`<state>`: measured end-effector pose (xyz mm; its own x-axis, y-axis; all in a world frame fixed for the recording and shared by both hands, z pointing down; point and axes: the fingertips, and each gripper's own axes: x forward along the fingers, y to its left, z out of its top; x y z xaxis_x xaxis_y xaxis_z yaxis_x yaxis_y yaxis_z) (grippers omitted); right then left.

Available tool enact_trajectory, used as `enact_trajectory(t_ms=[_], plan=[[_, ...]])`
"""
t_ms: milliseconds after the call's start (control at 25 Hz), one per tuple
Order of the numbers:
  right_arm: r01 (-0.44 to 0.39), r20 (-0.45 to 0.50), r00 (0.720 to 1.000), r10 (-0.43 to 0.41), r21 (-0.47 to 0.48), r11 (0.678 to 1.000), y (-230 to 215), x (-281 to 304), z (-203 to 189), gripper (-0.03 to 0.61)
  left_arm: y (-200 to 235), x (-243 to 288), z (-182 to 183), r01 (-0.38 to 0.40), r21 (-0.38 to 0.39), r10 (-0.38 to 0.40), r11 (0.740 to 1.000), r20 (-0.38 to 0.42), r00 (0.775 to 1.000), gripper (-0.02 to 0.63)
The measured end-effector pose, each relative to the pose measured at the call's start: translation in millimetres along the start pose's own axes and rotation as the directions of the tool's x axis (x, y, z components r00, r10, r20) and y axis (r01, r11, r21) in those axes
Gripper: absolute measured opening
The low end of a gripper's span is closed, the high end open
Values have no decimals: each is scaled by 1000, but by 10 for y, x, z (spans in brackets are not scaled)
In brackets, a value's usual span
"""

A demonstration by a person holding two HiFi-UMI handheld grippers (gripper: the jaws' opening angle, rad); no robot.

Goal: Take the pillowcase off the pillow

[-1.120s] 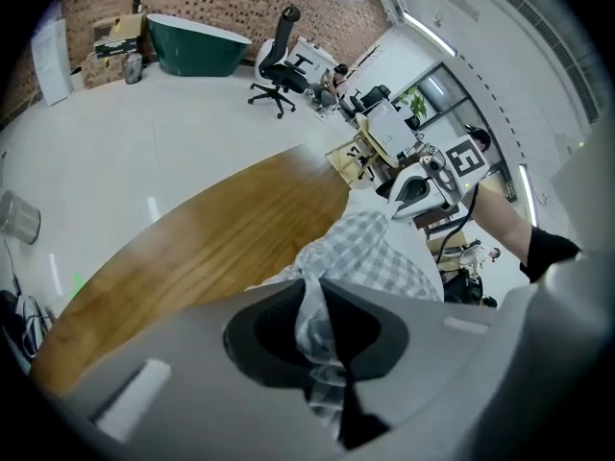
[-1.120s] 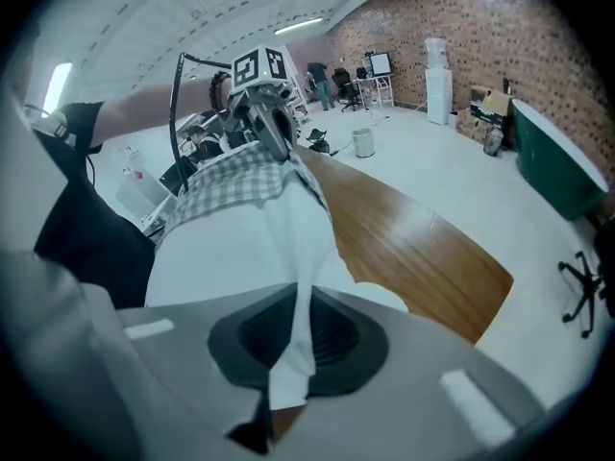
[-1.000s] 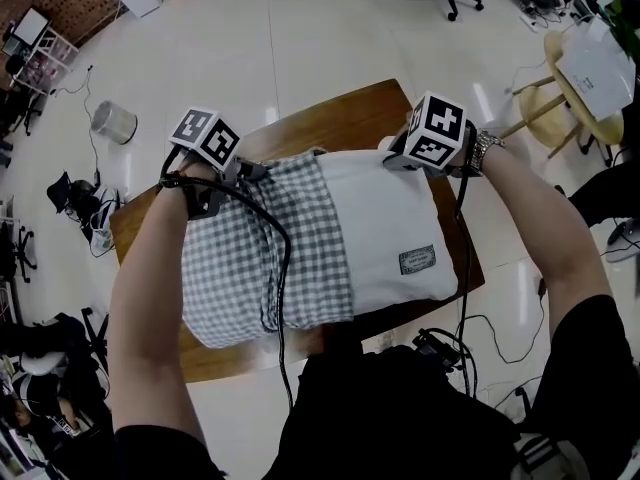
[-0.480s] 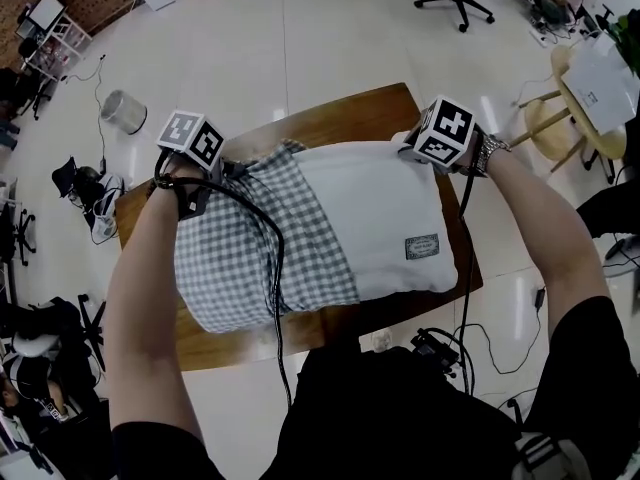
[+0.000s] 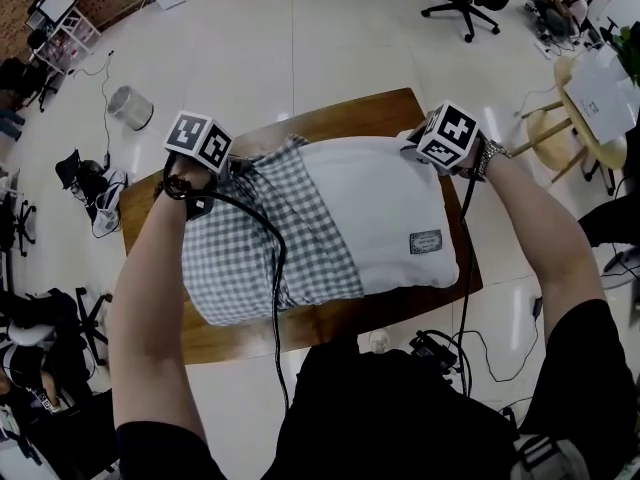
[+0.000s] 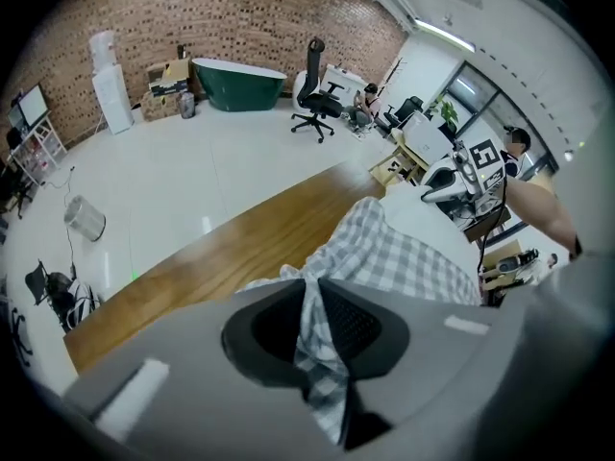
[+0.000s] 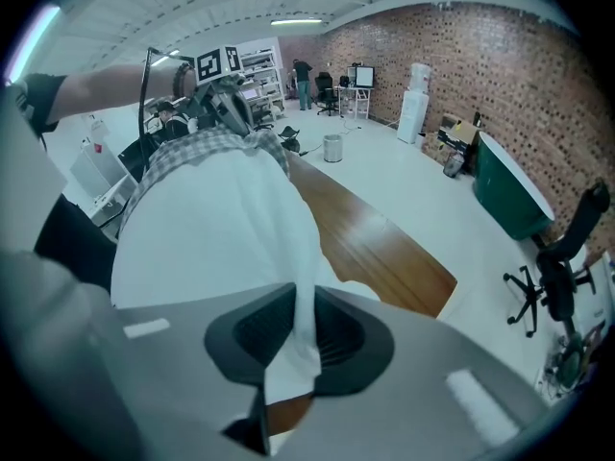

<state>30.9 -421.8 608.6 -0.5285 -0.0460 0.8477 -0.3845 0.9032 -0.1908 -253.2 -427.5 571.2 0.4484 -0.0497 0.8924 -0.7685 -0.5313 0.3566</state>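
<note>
While the checked pillowcase [image 5: 265, 243] covers only the part of the white pillow [image 5: 385, 203] nearer the left fingers, the job looks roughly half done. The left gripper [image 6: 312, 294] has its jaws drawn narrow on a gathered tuck of the checked cloth. That tuck runs up between the pads and out past the fingertips toward the pillow. Pinching a bunched corner rather than a flat edge likely gives the thin fabric enough bulk to hold under a pull.

The right gripper [image 7: 300, 305] pinches a fold of the pillow's own white cover at its far corner, and the bare pillow spreads away from its fingertips toward the left gripper. Its jaws have just been opening a little, yet white cloth sits between them and the pads look to bear on it.

Holding opposite ends makes sense here: one pair of fingers anchors the pillow while the other drags the case off along its length. Both grips sit on the edge away from the person, over the wooden table [image 5: 345, 118], which carries the pillow's weight beneath the fingers. A small label [image 5: 426, 241] shows on the bared part, on the person's side of the right fingers. If the right hold slackens further, I judge the pillow would slide along with the case.
</note>
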Motion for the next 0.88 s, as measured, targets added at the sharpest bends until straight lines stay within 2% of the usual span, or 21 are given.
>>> enact_trajectory(t_ms=[120,360,480,880], plan=[[43,49,998,-41,-43,998,0,-24,22,123,-100,-9,87,-38,51,34,998,78,996,70],[141,118,985,-129,-100,985,114,-192,72,198,-298,-159,81,-76,61,62,995,205,977,225],[161,144,979,-145,-112,980,300,-286,114,239,-376,-330,32,-125,65,102,990,284,953,232],[192,195,969,-155,-191,963,1120,-504,36,251,-892,-629,-449,-220,36,186,975,411,892,232]])
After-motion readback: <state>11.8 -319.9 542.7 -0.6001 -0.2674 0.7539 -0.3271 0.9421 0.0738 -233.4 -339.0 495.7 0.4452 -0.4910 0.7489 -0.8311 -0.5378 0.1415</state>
